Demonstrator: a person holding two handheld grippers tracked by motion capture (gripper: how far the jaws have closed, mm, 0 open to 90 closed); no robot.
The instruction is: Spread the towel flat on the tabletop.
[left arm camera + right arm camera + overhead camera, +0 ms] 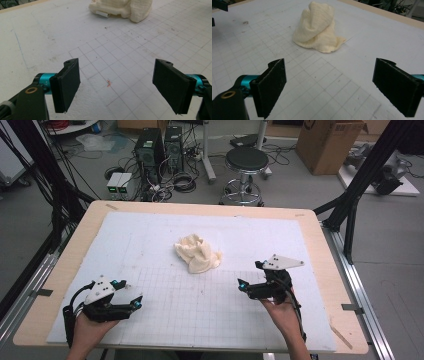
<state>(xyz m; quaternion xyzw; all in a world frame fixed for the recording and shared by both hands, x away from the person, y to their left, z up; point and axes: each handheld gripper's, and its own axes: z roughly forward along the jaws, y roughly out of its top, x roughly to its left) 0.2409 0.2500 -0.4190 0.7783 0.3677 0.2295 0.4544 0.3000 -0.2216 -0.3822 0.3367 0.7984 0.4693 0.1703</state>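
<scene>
On the gridded mat, both hand-held grippers, left and right, released, flank the crumpled cloth

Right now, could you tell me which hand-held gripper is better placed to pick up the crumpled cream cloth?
Probably the right hand-held gripper: it sits nearer the cream cloth, jaws open and aimed at it. The left hand-held gripper, also open, is farther off.
</scene>
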